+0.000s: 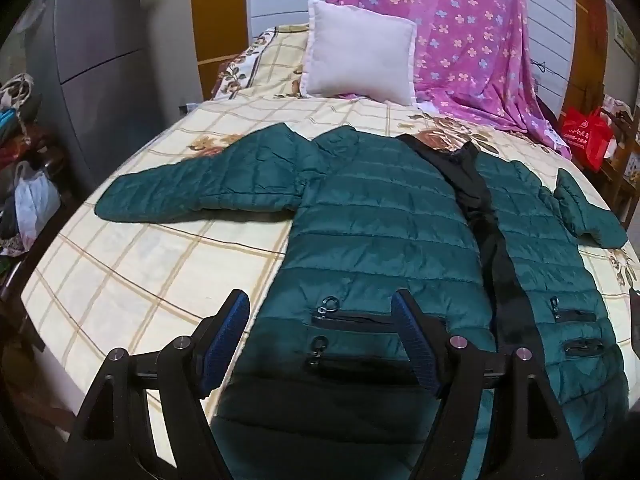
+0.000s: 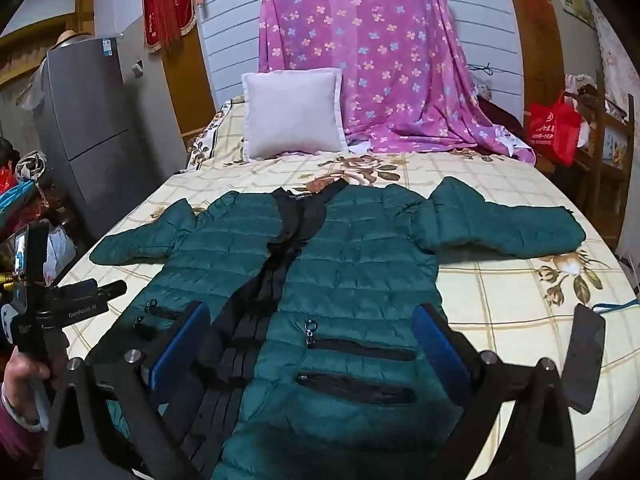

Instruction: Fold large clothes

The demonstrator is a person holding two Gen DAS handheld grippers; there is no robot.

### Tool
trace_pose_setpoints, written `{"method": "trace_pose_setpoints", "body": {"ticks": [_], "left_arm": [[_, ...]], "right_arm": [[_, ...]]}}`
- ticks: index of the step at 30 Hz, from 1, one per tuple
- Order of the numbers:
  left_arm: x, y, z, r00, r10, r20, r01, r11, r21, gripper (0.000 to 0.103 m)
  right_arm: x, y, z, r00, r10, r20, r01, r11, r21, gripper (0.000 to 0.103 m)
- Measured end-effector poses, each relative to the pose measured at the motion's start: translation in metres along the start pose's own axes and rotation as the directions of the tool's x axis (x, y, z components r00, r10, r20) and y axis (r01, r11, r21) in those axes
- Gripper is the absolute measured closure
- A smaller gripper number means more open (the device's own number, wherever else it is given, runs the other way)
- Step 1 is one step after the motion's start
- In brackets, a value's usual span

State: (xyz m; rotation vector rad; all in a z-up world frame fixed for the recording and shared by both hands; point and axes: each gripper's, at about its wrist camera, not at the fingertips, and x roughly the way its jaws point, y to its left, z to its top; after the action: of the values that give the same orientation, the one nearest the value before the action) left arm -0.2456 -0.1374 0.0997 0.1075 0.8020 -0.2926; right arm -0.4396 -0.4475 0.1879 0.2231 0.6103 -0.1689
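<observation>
A dark green quilted puffer jacket (image 1: 380,224) lies flat and face up on the bed, front open along a black lining strip (image 1: 484,232), both sleeves spread out. It also shows in the right wrist view (image 2: 352,264). My left gripper (image 1: 320,304) is open and empty, hovering over the jacket's lower left panel near its zip pockets (image 1: 348,320). My right gripper (image 2: 312,312) is open and empty over the lower right panel and its pockets (image 2: 360,350). The left sleeve (image 1: 200,192) and the right sleeve (image 2: 508,224) lie on the sheet.
The bed (image 1: 132,264) has a cream checked floral sheet. A white pillow (image 1: 360,56) and a pink flowered blanket (image 1: 472,48) are at the head. A dark phone (image 2: 586,360) lies on the bed right. A grey fridge (image 1: 100,60) stands left, a red bag (image 2: 554,128) right.
</observation>
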Motion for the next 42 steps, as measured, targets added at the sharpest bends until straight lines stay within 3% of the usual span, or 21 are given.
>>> {"method": "trace_pose_setpoints", "body": {"ticks": [14, 27, 42], "left_arm": [[0.009, -0.018, 0.002, 1.0, -0.018, -0.005, 0.018, 1.0, 0.009, 0.05], [0.019, -0.023, 0.002, 1.0, -0.013, -0.016, 0.014, 1.0, 0.012, 0.05], [0.028, -0.031, -0.001, 0.999, -0.032, -0.035, 0.032, 0.999, 0.012, 0.05]], "right_arm": [[0.054, 0.02, -0.002, 0.994, -0.106, -0.04, 0.104, 0.994, -0.046, 0.001], [0.076, 0.034, 0.005, 0.992, -0.064, -0.106, 0.06, 0.998, -0.036, 0.001], [0.094, 0.045, 0.001, 0.986, -0.092, -0.137, 0.082, 0.993, -0.081, 0.001]]}}
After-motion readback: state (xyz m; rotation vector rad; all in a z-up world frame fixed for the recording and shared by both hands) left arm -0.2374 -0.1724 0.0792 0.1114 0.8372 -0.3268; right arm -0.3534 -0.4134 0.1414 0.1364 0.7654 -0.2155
